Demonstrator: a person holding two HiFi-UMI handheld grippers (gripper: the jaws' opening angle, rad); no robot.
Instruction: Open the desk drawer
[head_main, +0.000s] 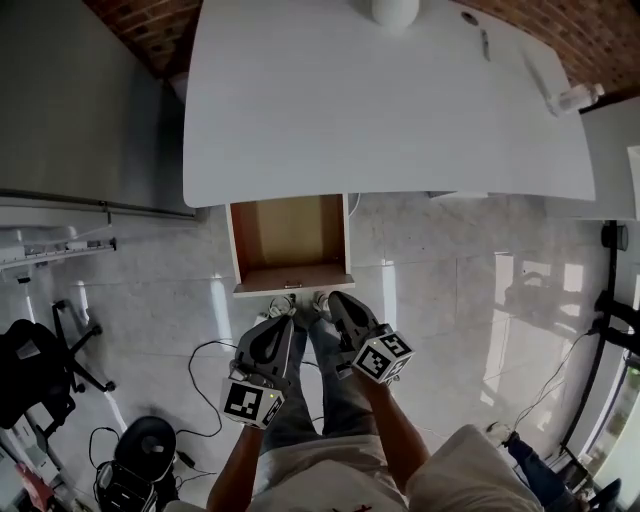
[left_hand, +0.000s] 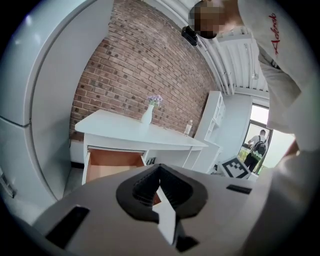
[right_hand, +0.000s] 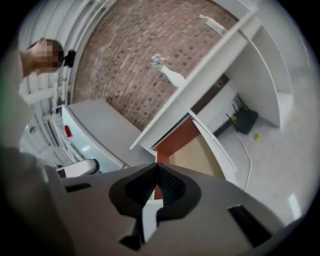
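- Head view: the drawer (head_main: 291, 244) stands pulled out from under the front edge of the desk (head_main: 390, 110), at centre frame, and looks empty. The left gripper (head_main: 281, 318) and the right gripper (head_main: 338, 302) sit just below it, apart from its front, close to the person's legs. A cable (head_main: 205, 350) loops on the floor at lower left.
- Left gripper view: the jaws are pressed together with nothing between them. The drawer (left_hand: 112, 165) shows at left of centre, under the desk, well clear of the tips.
- Right gripper view: the frame is rolled. The jaws are closed tight on nothing, and the drawer (right_hand: 197, 155) lies beyond them at centre.
- Judgement: the opening looks done. From here a knee or a lowered gripper could knock the drawer front and push it back in. A further pull might take it off its runners. A step back could catch the cable.
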